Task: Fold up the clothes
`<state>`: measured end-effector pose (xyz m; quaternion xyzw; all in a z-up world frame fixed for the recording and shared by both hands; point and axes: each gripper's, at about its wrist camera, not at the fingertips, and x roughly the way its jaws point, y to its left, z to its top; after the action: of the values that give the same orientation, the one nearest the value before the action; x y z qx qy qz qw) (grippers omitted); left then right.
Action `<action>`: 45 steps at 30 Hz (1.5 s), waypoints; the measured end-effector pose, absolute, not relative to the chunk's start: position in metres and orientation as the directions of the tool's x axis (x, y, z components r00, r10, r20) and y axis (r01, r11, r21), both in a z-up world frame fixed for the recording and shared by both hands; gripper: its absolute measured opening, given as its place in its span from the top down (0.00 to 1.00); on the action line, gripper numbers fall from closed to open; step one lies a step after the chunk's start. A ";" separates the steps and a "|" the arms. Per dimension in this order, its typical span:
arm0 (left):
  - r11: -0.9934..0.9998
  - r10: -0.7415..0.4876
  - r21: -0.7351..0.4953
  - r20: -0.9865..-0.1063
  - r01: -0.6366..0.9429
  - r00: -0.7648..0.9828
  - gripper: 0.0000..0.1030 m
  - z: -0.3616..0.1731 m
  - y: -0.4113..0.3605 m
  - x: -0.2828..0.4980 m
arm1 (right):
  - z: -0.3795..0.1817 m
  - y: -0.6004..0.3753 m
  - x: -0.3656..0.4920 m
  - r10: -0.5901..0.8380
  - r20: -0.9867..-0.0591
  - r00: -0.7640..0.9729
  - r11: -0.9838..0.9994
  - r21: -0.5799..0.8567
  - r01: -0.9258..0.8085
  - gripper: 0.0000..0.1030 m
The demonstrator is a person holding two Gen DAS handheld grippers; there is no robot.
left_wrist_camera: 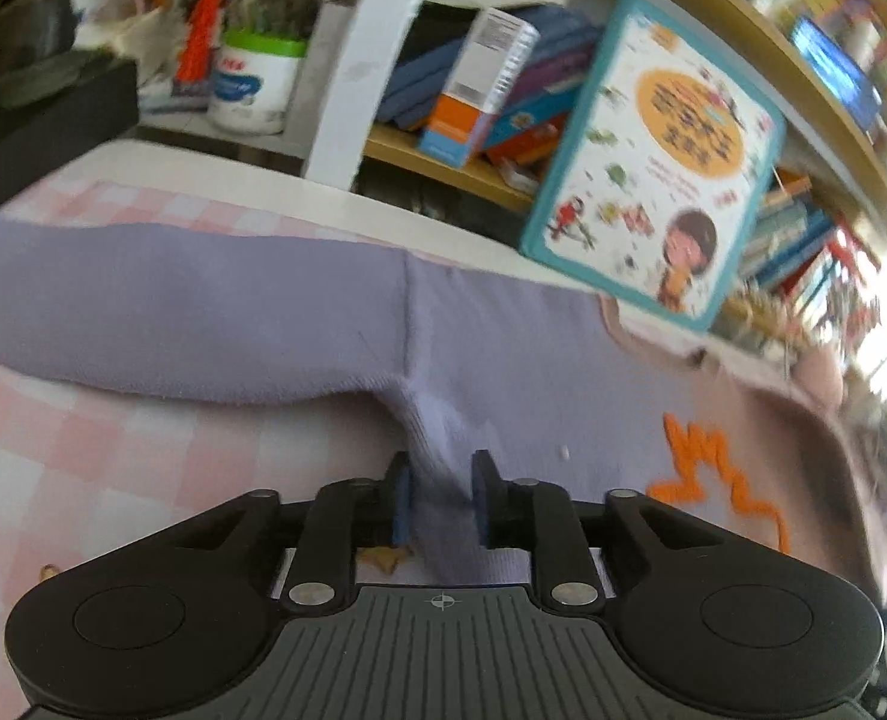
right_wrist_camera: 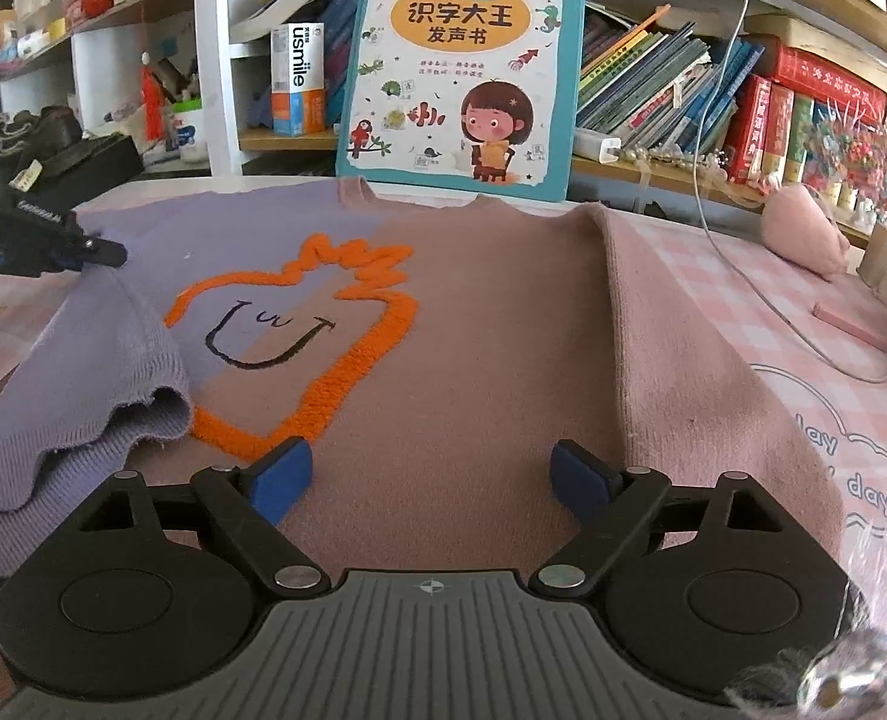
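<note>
A two-tone sweater [right_wrist_camera: 443, 330], lilac on one half and dusty pink on the other, is seen spread face-up across a table covered in a pink checked cloth [right_wrist_camera: 761, 294], with an orange outline figure [right_wrist_camera: 347, 324] stitched over its chest. The fold is judged barely begun: the pink sleeve appears already laid in along that side of the sweater, while the lilac sleeve [left_wrist_camera: 161, 312] is stretched out away from the body and the lilac hem [right_wrist_camera: 143, 402] is bunched up beside the orange figure. Both the sleeve fold on the lilac side and the final body folds are judged left to do.

A ridge of lilac knit at the sleeve seam is shown between the narrowly parted fingers of the left gripper [left_wrist_camera: 441, 495]; whether the pads press it cannot be told. The right gripper [right_wrist_camera: 431, 474] is held over the pink half with its fingers spread wide and nothing between them.

Behind the sweater's collar, a children's picture book [right_wrist_camera: 461, 66] is propped against crowded bookshelves [right_wrist_camera: 713, 102]. A white cable [right_wrist_camera: 773, 312] is trailed over the cloth on the pink side of the sweater.
</note>
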<state>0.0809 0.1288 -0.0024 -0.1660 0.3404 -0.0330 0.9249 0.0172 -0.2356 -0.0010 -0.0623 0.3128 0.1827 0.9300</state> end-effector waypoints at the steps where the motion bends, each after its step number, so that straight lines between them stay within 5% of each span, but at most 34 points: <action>1: 0.950 -0.170 -0.310 -0.624 -0.042 0.763 0.71 -0.001 0.126 0.078 | -0.001 -0.235 0.017 0.300 -0.604 0.738 0.926 -0.004 -0.379 0.16; 5: 0.973 -0.103 -0.224 -0.640 -0.057 0.762 0.58 0.003 0.123 0.063 | -0.002 -0.236 0.016 0.301 -0.602 0.740 0.926 -0.003 -0.379 0.16; 12: 0.961 0.124 -0.122 -0.615 -0.250 0.778 0.59 0.013 0.164 0.013 | -0.002 -0.237 0.017 0.305 -0.600 0.739 0.925 0.002 -0.380 0.16; 15: 0.960 0.082 -0.171 -0.581 -0.219 0.810 0.58 0.029 0.163 0.006 | -0.002 -0.236 0.017 0.304 -0.602 0.738 0.925 0.002 -0.380 0.15; 21: 0.986 -0.166 -0.074 -0.520 0.149 0.838 0.56 0.049 0.077 0.038 | -0.003 -0.233 0.014 0.283 -0.595 0.752 0.928 -0.029 -0.372 0.14; 25: 0.928 -0.264 0.073 -0.561 0.365 0.784 0.56 0.040 0.013 0.064 | -0.003 -0.233 0.014 0.273 -0.593 0.757 0.931 -0.037 -0.364 0.11; 33: 0.885 -0.296 0.033 -0.729 0.464 0.617 0.58 0.003 0.002 0.085 | -0.004 -0.237 0.018 0.291 -0.601 0.744 0.932 0.001 -0.363 0.10; 37: 0.916 -0.252 -0.001 -0.779 0.400 0.574 0.63 0.015 0.043 0.060 | -0.004 -0.237 0.017 0.291 -0.600 0.745 0.931 -0.001 -0.364 0.10; 45: 0.987 0.085 0.152 -0.761 0.049 0.644 0.63 0.037 0.137 -0.024 | -0.004 -0.236 0.016 0.291 -0.601 0.745 0.931 0.000 -0.364 0.10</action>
<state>-0.0238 0.1368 0.0372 0.0793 0.4221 0.0102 0.9030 0.0161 -0.2363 -0.0036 -0.0585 0.3111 0.1757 0.9321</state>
